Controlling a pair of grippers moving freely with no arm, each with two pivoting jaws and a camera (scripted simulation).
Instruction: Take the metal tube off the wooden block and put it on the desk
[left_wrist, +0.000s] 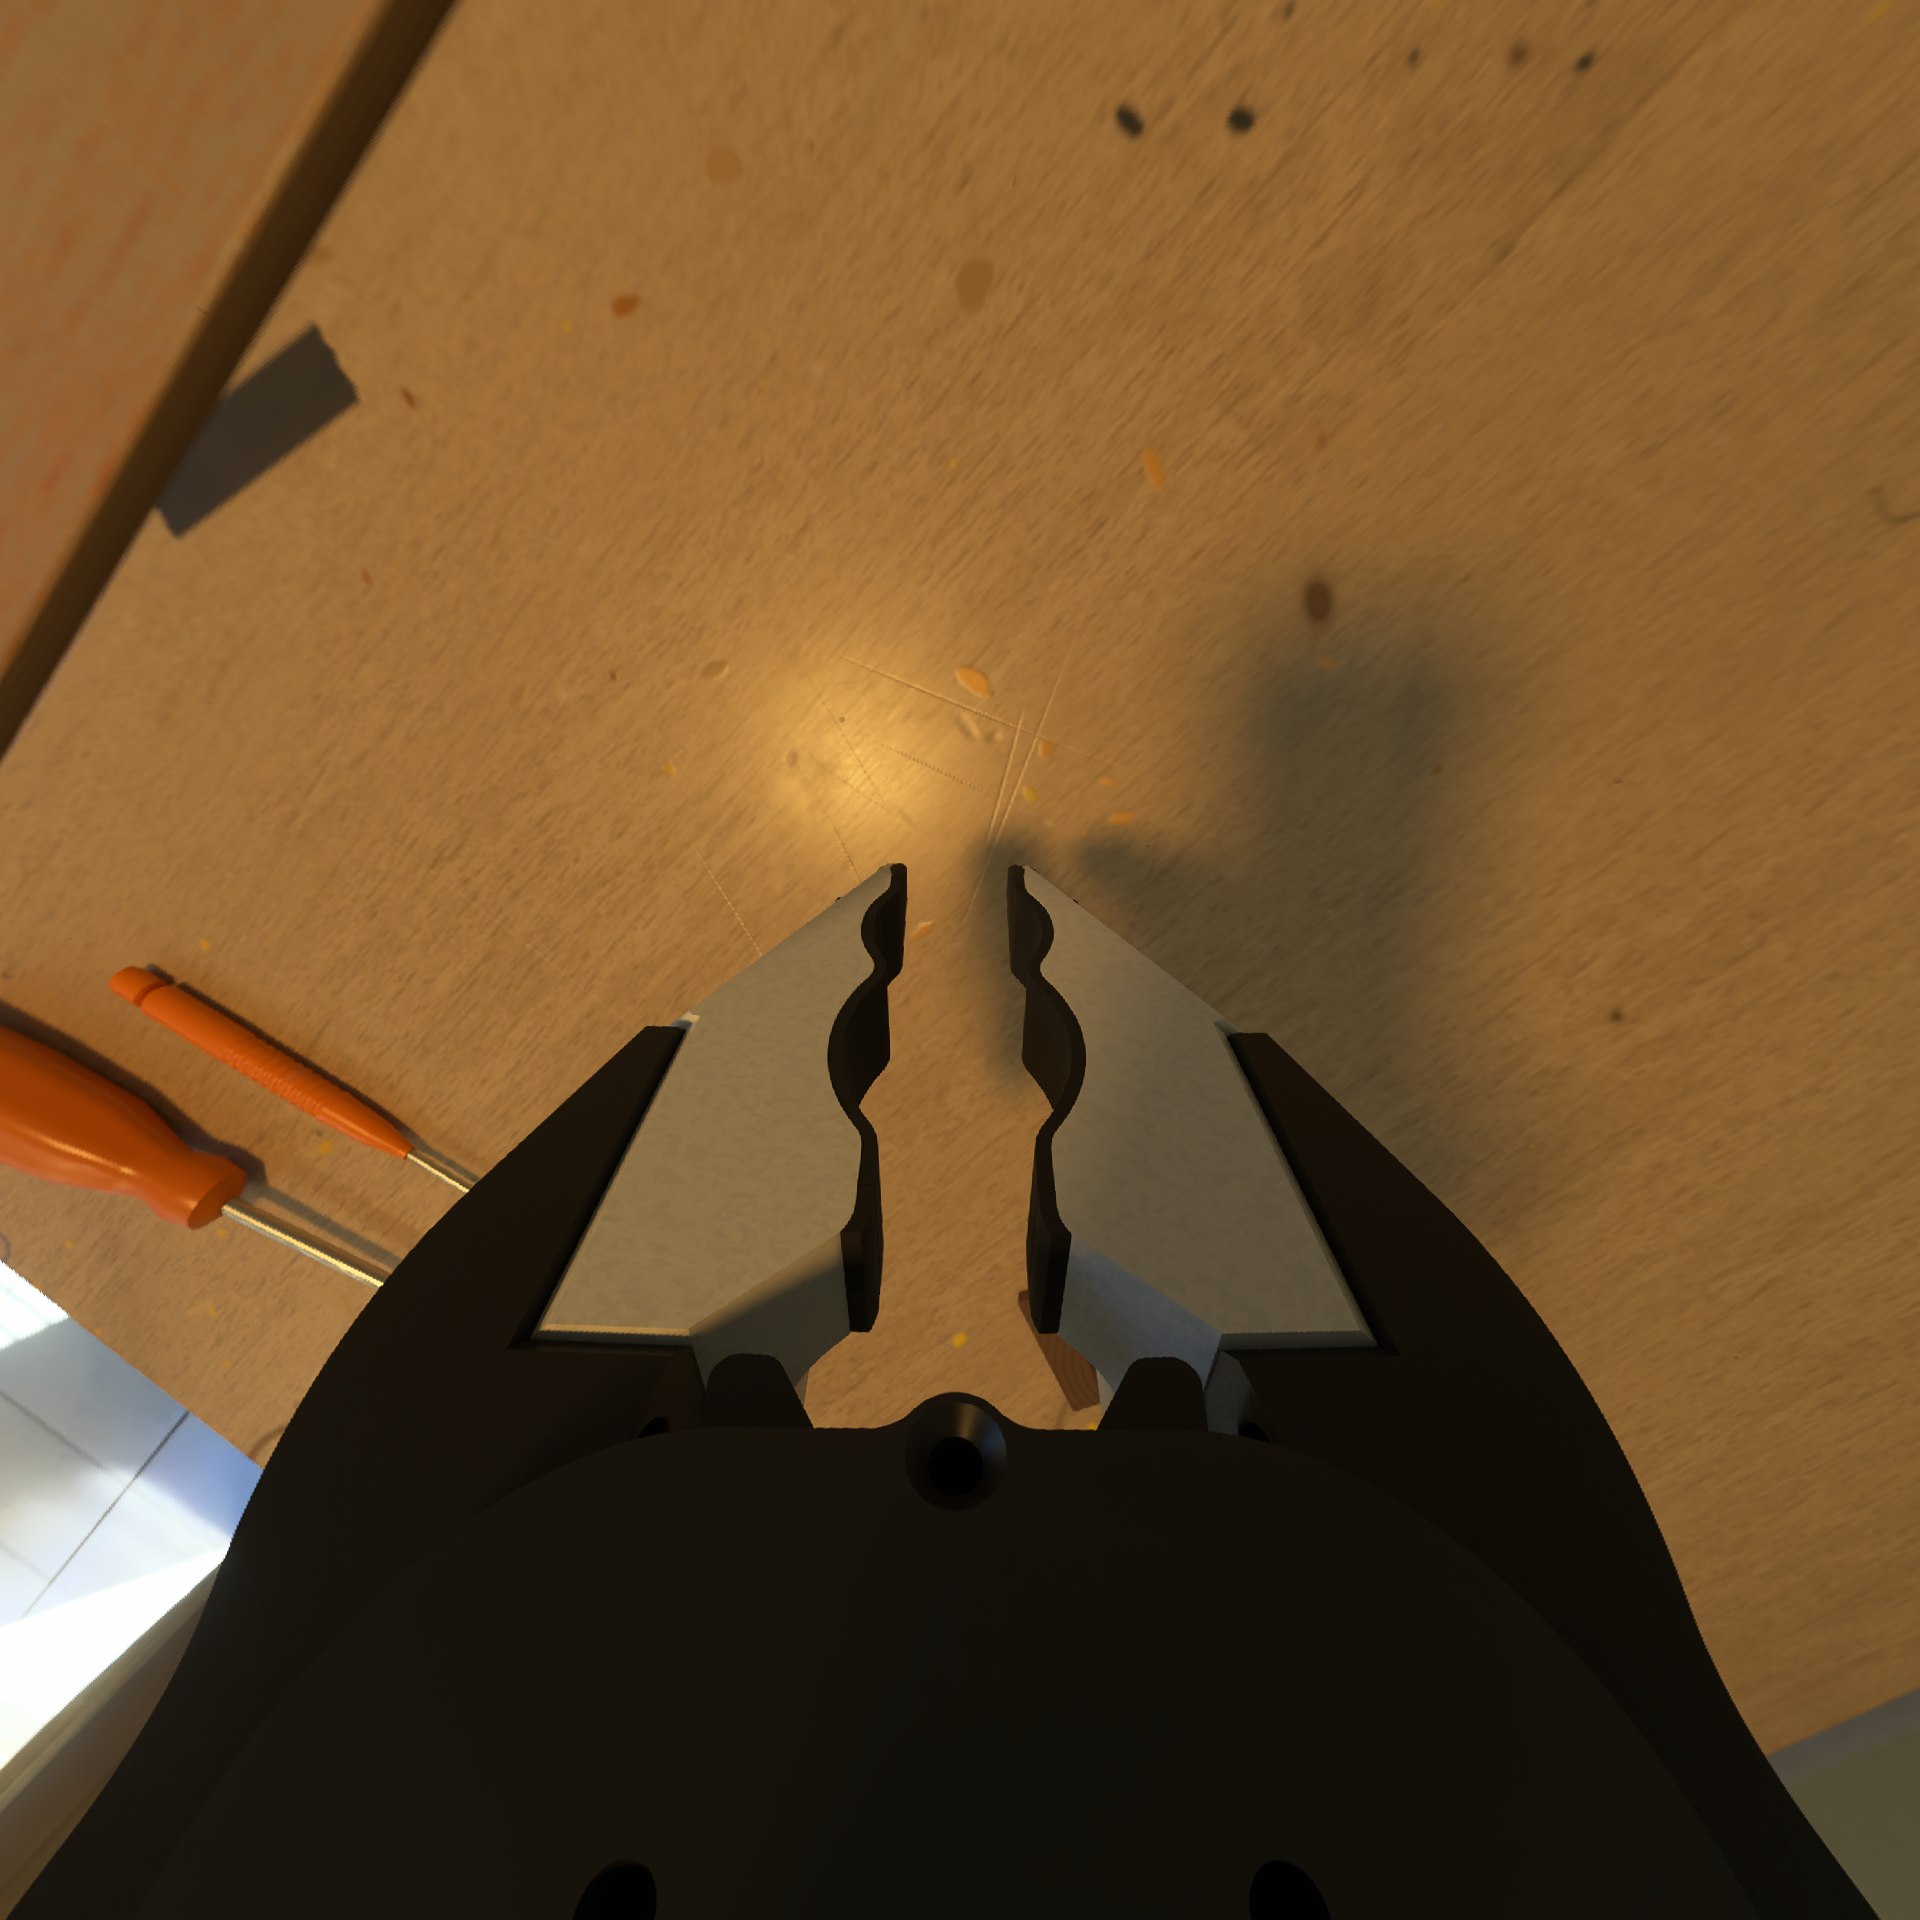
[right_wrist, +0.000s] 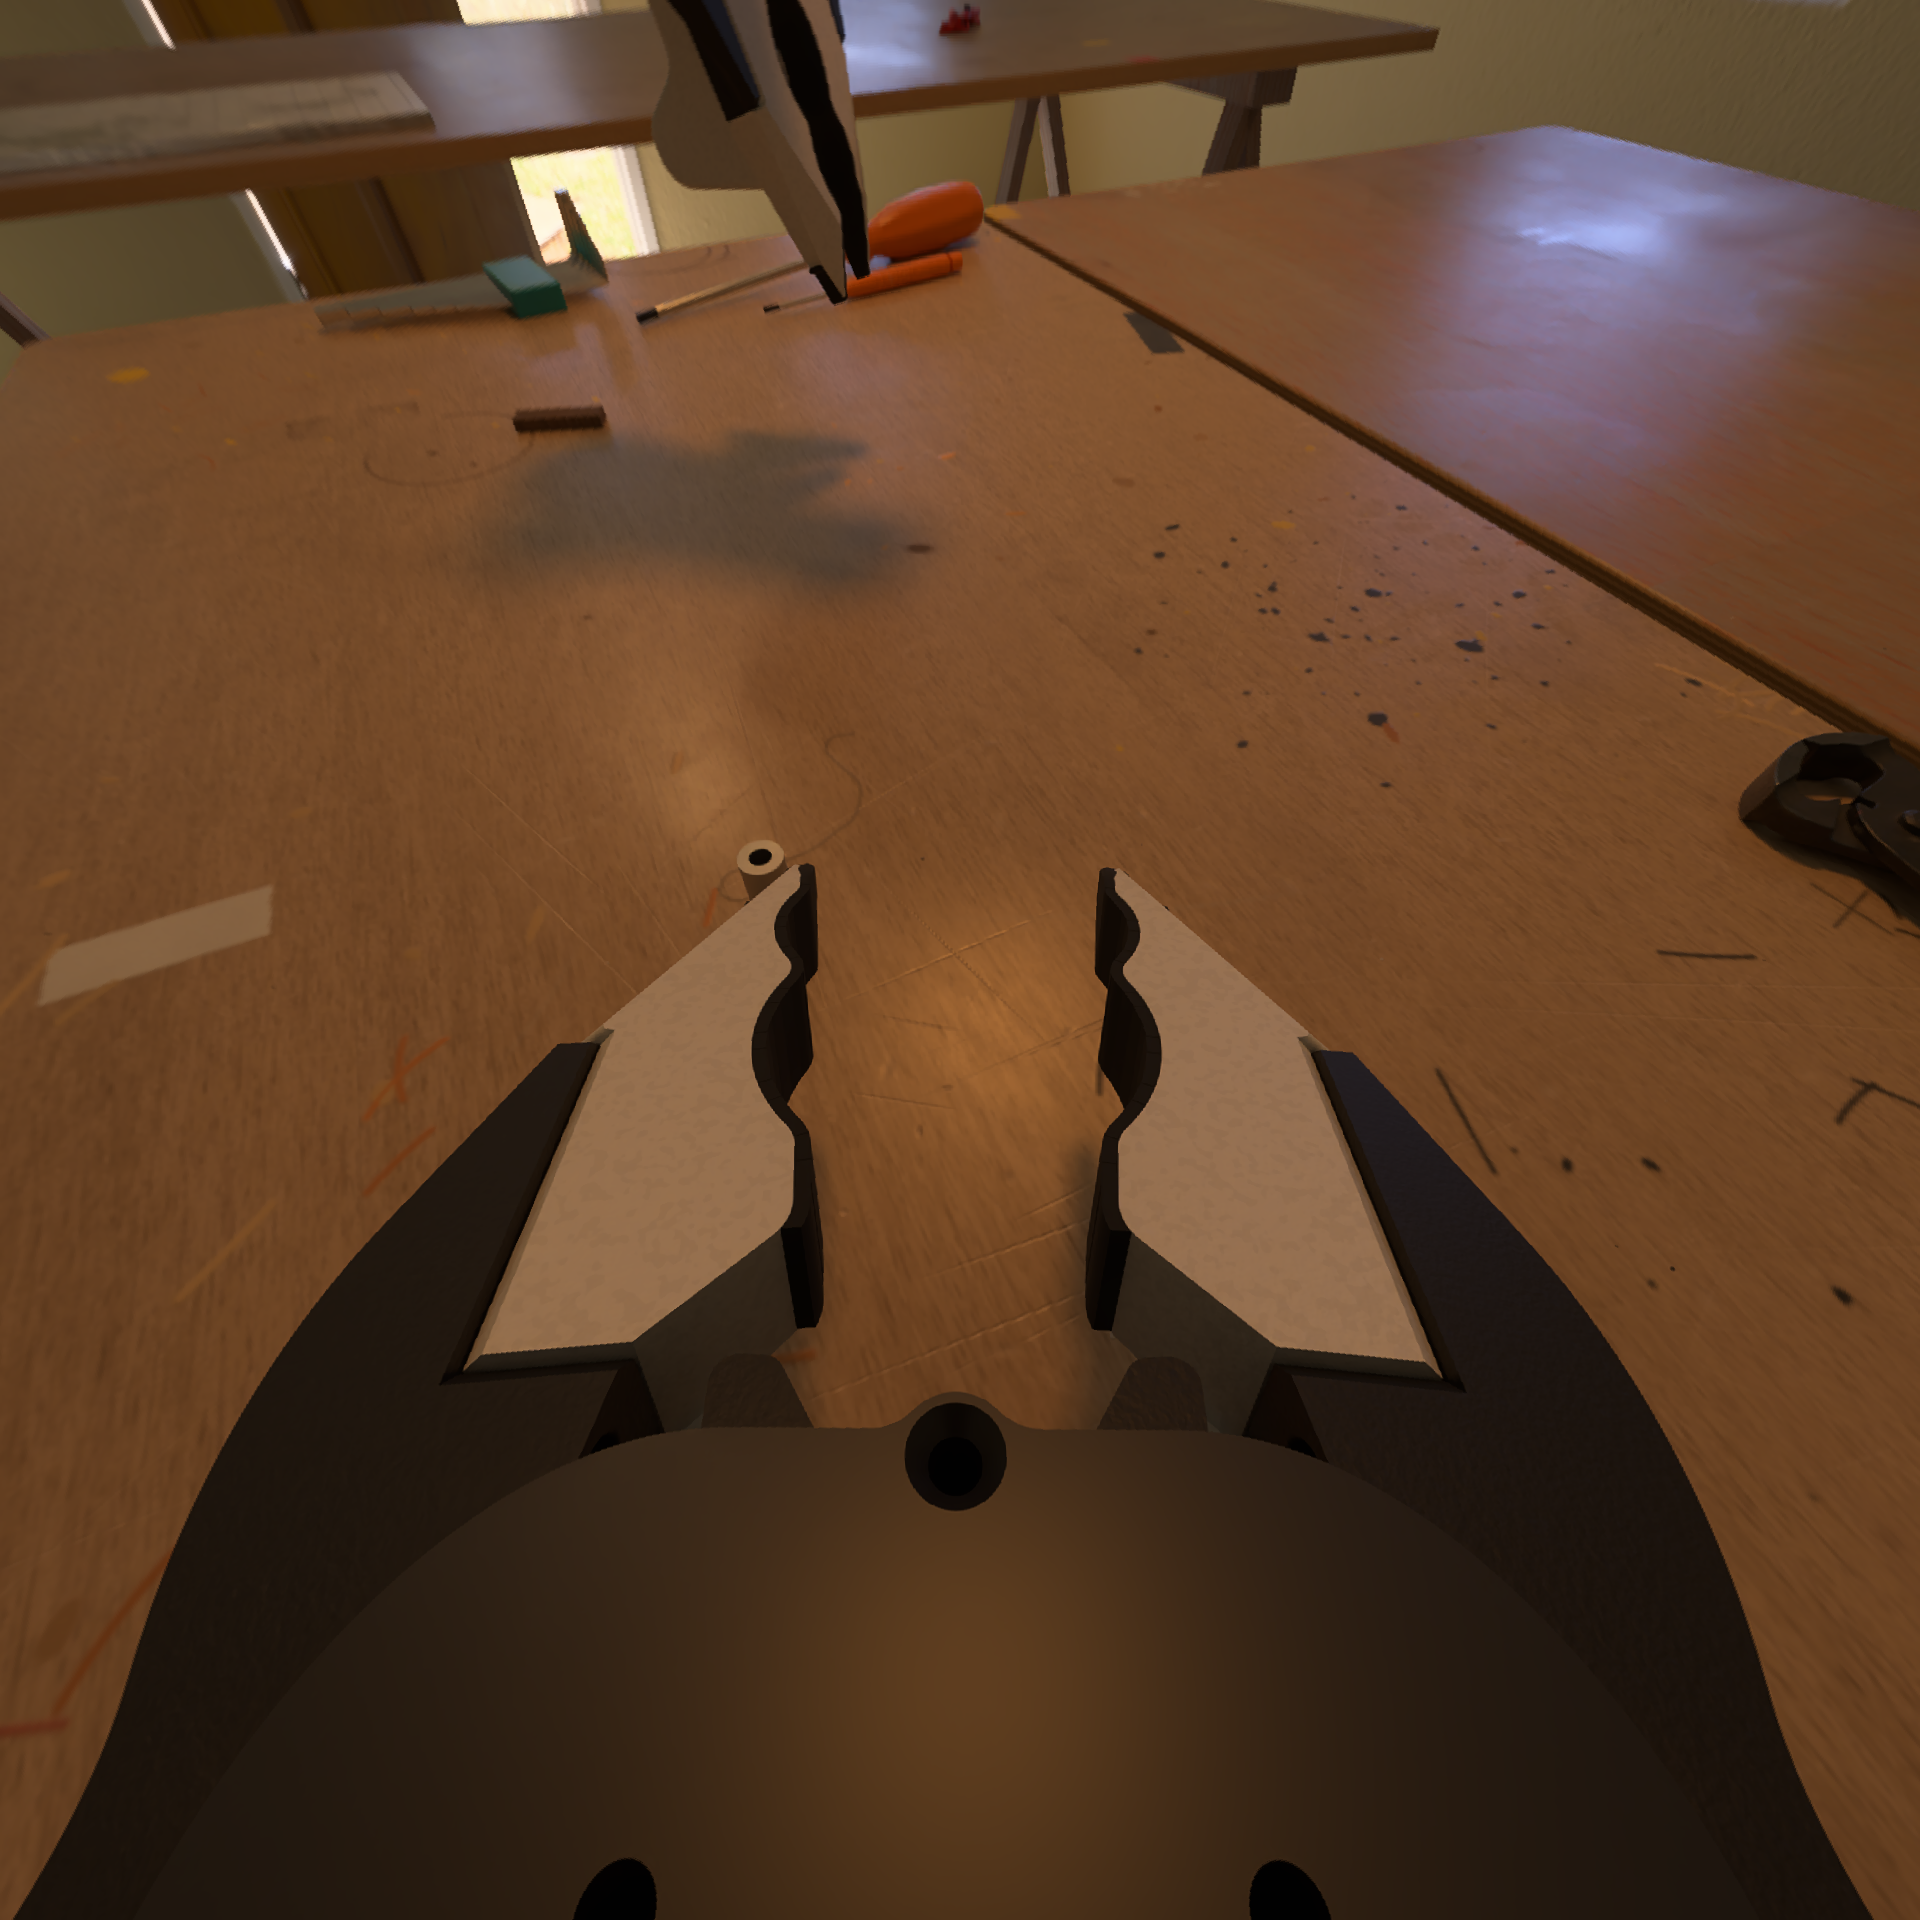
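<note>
The right gripper (right_wrist: 956, 883) hangs low over the wooden surface (right_wrist: 1039, 644) with its jaws wide apart and nothing between them. The metal tube (right_wrist: 761, 869), short and pale grey, stands upright on the surface just beyond and to the outside of that gripper's left fingertip, its open end facing up; its lower part is hidden behind the finger. A small dark wooden block (right_wrist: 559, 419) lies flat on the surface well beyond the tube, near a soft shadow.

The left gripper (left_wrist: 956, 883) looks down on bare surface (left_wrist: 1039, 416), its jaws parted by a narrow gap and holding nothing. In the right wrist view the left gripper (right_wrist: 844, 281) shows at the far end, tips pointing down close to the surface. Beside it lie two orange-handled screwdrivers, a thick one (left_wrist: 114, 1132) and a thin one (left_wrist: 270, 1065), side by side. A black tool (right_wrist: 1834, 805) lies at the right edge, and a saw with a green handle (right_wrist: 525, 286) rests at the far left.
</note>
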